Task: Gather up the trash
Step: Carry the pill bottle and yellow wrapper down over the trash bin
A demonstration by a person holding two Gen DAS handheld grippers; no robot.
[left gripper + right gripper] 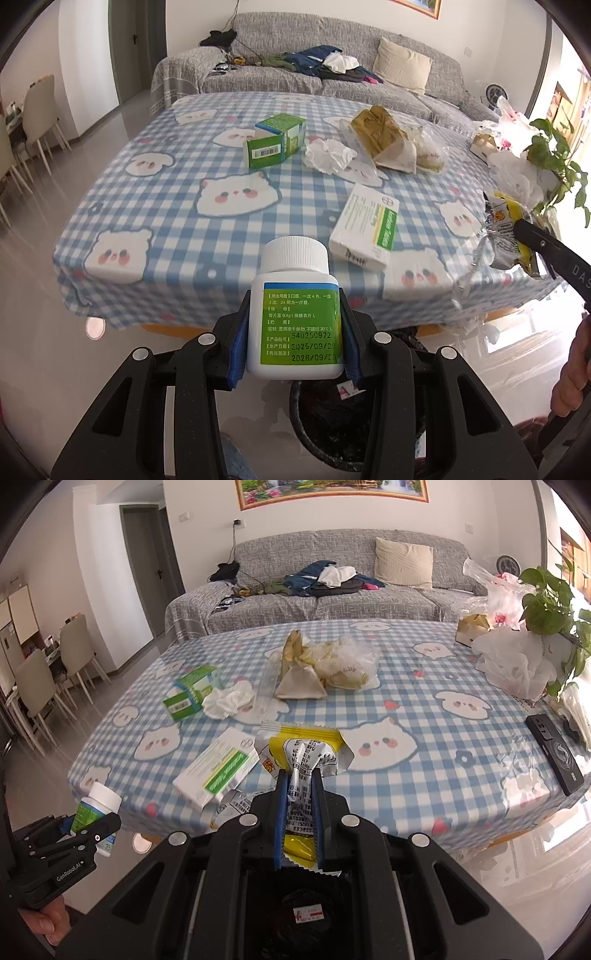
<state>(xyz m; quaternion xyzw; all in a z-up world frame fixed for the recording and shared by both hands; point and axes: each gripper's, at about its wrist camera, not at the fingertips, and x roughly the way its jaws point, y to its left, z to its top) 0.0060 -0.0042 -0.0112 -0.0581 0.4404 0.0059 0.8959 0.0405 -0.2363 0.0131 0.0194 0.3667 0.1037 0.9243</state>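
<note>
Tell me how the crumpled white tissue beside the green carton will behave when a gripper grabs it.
The crumpled tissue looks soft and loosely wadded, so it will probably squash flat between the fingers rather than resist. It seems very light, likely to slide on the checked tablecloth if nudged. Pushed sideways, it may bump the green carton it nearly touches.

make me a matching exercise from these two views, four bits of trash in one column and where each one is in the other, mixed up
Things
1. white plastic pill bottle with green label
2. yellow and silver foil snack wrapper
3. crumpled white tissue
4. flat white and green medicine box

Places
A. lying on the checked tablecloth near its front edge
B. pinched between the right gripper's fingers
C. on the tablecloth beside the open green carton
D. clamped between the left gripper's fingers

Pairs: 1-D, 2-B, 3-C, 4-A
</note>
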